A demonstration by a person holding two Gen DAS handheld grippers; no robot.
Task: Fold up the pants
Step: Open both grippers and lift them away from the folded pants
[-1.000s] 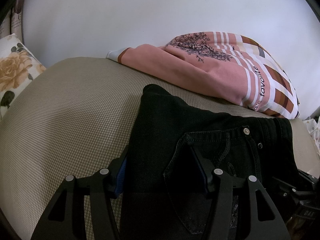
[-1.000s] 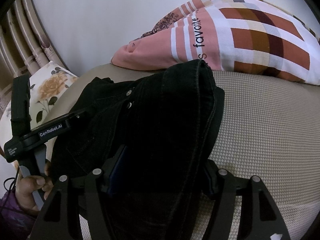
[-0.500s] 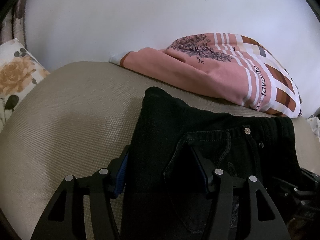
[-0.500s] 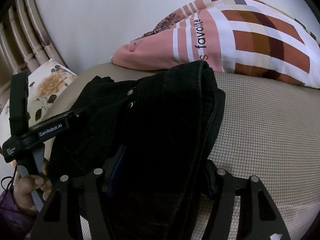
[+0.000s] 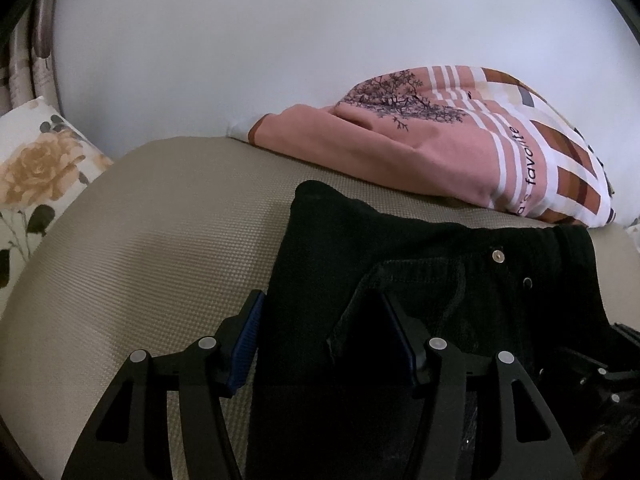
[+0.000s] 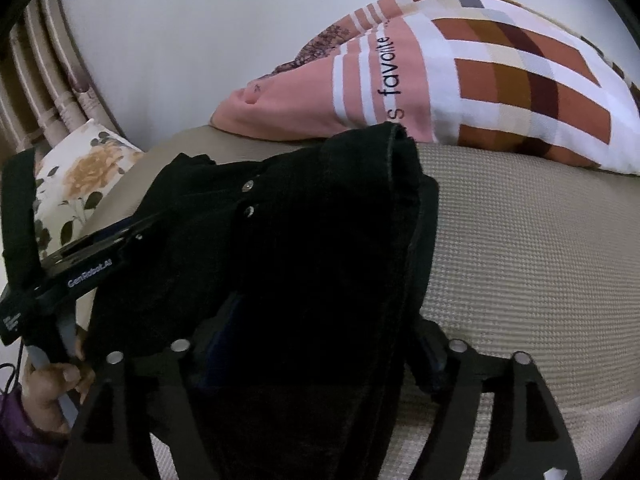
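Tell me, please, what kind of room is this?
Probably a bedroom or living room at home. A beige woven mattress or cushion holds black pants, with a pink patterned pillow and a floral cushion against a plain wall.

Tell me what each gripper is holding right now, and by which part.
The left gripper clamps the black pants at a folded edge near the waistband. The right gripper has just been opening; pants lie between its fingers, hold unclear.

Both wrist views close, angled down over bed (image 5: 140,240); share pants (image 5: 360,248) mid-frame, pillow (image 6: 480,72) upper right.
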